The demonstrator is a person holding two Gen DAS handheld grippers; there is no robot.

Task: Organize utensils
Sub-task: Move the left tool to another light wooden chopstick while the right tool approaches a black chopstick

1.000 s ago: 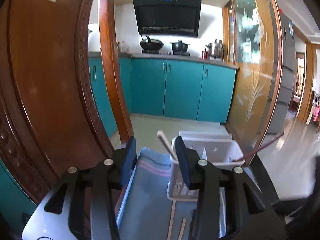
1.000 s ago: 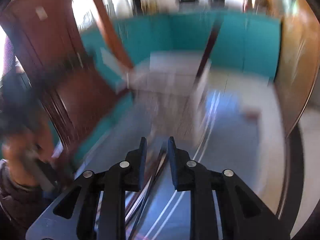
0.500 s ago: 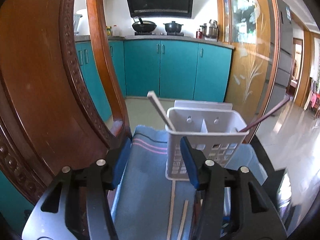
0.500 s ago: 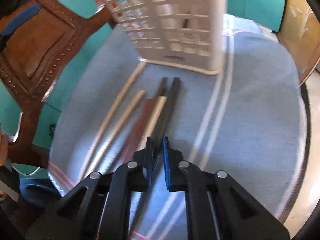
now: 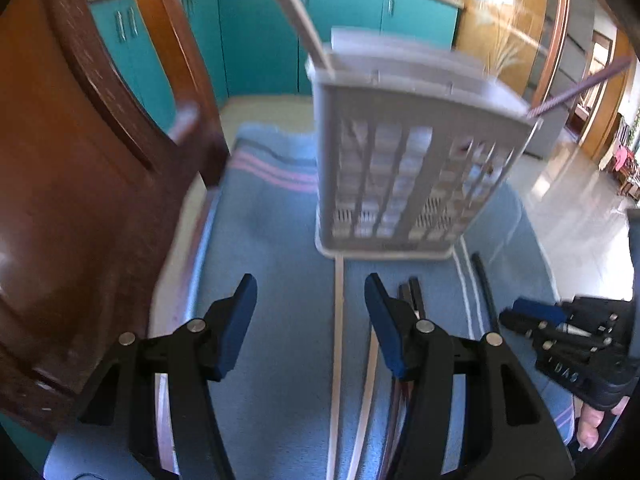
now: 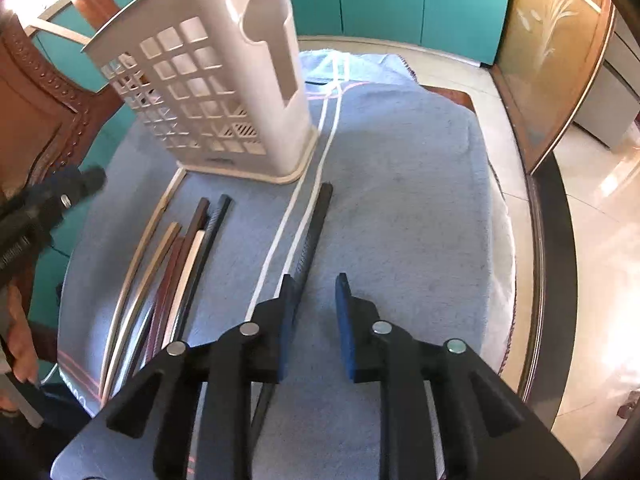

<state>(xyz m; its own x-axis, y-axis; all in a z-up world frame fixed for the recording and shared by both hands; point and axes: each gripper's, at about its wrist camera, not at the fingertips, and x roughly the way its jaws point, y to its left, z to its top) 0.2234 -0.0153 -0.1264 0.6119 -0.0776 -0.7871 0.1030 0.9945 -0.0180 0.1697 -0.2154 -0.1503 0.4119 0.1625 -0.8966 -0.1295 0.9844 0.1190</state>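
Note:
A white slotted utensil basket [image 5: 404, 168] [image 6: 208, 92] stands on a blue towel [image 6: 400, 200]. A pale chopstick [image 5: 292, 8] and a dark reddish one [image 5: 580, 88] lean out of it. Several loose chopsticks [image 6: 180, 260], pale, brown and black, lie side by side in front of the basket. My left gripper [image 5: 310, 304] hovers over them, its jaws opening around a pale chopstick [image 5: 339, 320] without touching it. A single black chopstick [image 6: 316, 224] lies apart, running under the left finger of my right gripper [image 6: 316, 296]. That gripper's jaws are opening with nothing between them.
A carved wooden chair back [image 5: 80, 160] rises close on the left of the towel. The dark table rim [image 6: 556, 240] curves along the right, with tiled floor beyond. Teal cabinets [image 5: 260, 40] stand behind. A person's hand [image 6: 20, 340] holds the left gripper.
The left gripper sank and tipped down over the chopsticks, its jaws wider. The right gripper, shut on a black chopstick in the bundle, shifted right and parted; that chopstick now lies apart.

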